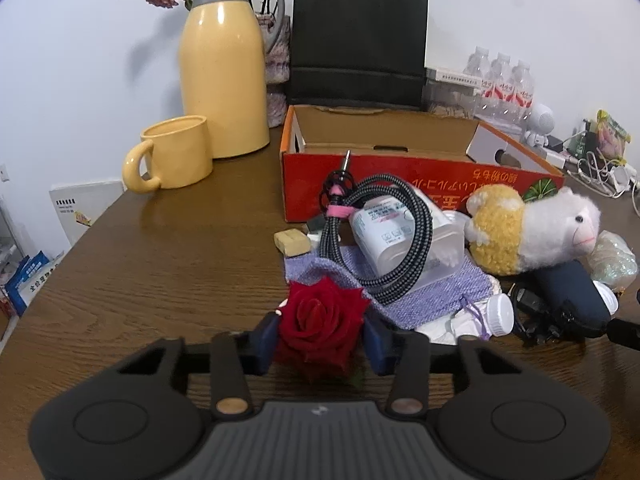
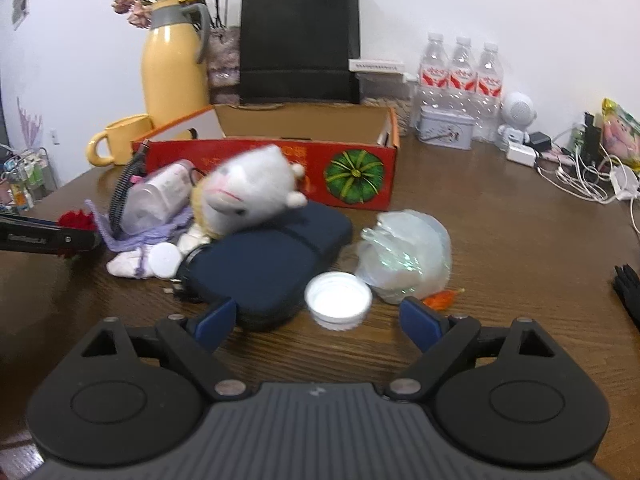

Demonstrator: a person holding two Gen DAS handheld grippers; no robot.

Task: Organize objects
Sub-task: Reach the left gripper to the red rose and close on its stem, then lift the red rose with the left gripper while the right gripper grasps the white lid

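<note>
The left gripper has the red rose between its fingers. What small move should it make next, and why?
Probably lift the red rose straight up a little. The left gripper appears shut on it, the bloom pressed between both blue fingers. The coiled cable and purple cloth lie just beyond, so rising first should clear them before heading toward the open cardboard box.

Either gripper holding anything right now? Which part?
Left gripper is shut on the red rose, fingers pinching the bloom's sides. Right gripper is open, holding nothing; a white cap lies between its fingers.
</note>
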